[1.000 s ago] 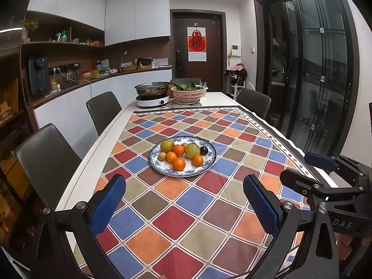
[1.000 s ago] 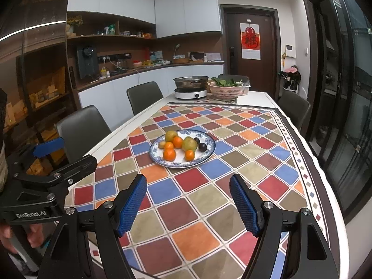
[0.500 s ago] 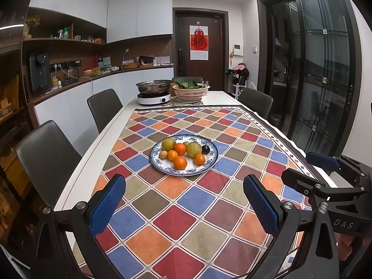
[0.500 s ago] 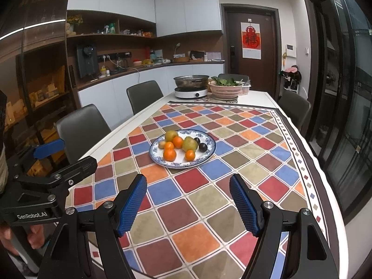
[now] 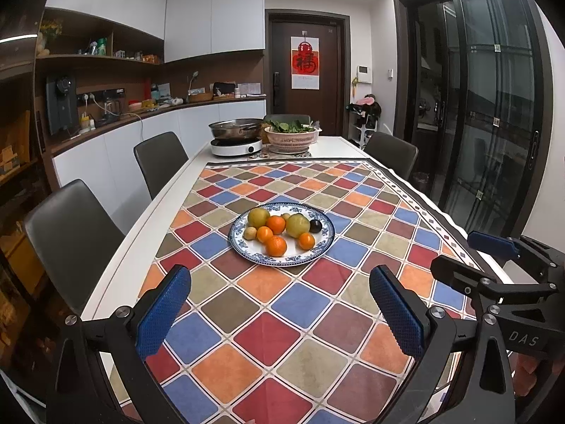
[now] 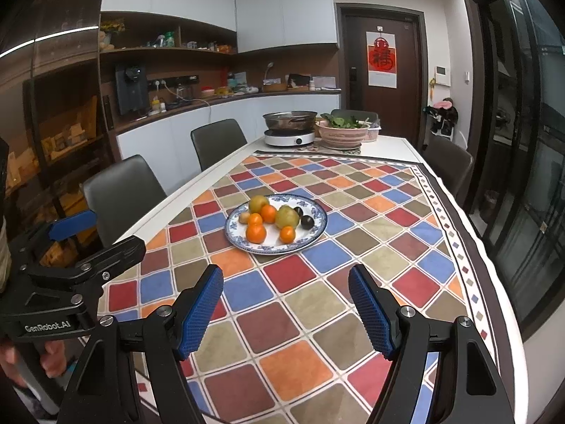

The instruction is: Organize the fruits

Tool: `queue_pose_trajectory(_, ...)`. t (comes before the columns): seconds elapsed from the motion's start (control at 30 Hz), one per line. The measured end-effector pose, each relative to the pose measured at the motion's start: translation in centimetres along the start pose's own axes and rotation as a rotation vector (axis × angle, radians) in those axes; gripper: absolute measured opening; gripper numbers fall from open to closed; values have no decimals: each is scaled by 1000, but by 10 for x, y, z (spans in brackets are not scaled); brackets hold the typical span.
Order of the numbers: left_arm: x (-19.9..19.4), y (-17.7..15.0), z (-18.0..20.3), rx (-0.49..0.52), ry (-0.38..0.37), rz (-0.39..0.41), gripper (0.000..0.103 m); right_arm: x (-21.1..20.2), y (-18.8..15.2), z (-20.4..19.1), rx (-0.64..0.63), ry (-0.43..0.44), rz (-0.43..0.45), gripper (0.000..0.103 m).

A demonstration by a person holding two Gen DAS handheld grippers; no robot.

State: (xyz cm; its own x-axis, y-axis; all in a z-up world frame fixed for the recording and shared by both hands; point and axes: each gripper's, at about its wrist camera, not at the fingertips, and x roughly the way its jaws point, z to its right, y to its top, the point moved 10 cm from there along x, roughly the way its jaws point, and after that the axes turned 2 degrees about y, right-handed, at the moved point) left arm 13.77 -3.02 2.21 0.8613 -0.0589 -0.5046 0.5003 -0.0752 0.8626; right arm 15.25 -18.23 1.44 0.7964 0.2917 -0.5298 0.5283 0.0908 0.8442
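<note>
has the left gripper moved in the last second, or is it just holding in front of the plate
Yes, slightly. In its own view the door and plate have slid right, so the left gripper has turned or drifted a little left. Its jaws remain open.

Oranges (image 5: 275, 245) 4; green fruits (image 5: 297, 225) 2; dark plums (image 6: 306, 221) maybe 2.

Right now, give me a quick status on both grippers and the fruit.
Left gripper open, empty. Right gripper open, empty. Fruits all on the blue-rimmed plate, untouched, mid-table. Nothing between fingers and plate.
</note>
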Motion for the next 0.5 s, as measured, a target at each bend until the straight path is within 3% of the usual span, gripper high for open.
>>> queue_pose_trajectory(0.23,7,2,-4,-12,0,10,103,2,1,2,-25,-28,16,74)
queue_pose_trajectory(0.3,11,1,-6,-22,1,10,103,3,0,2,-30,-36,20,84)
queue_pose_trajectory(0.5,19,-1,-12,-39,10,17,103,11,-3,3,-23,-36,5,84)
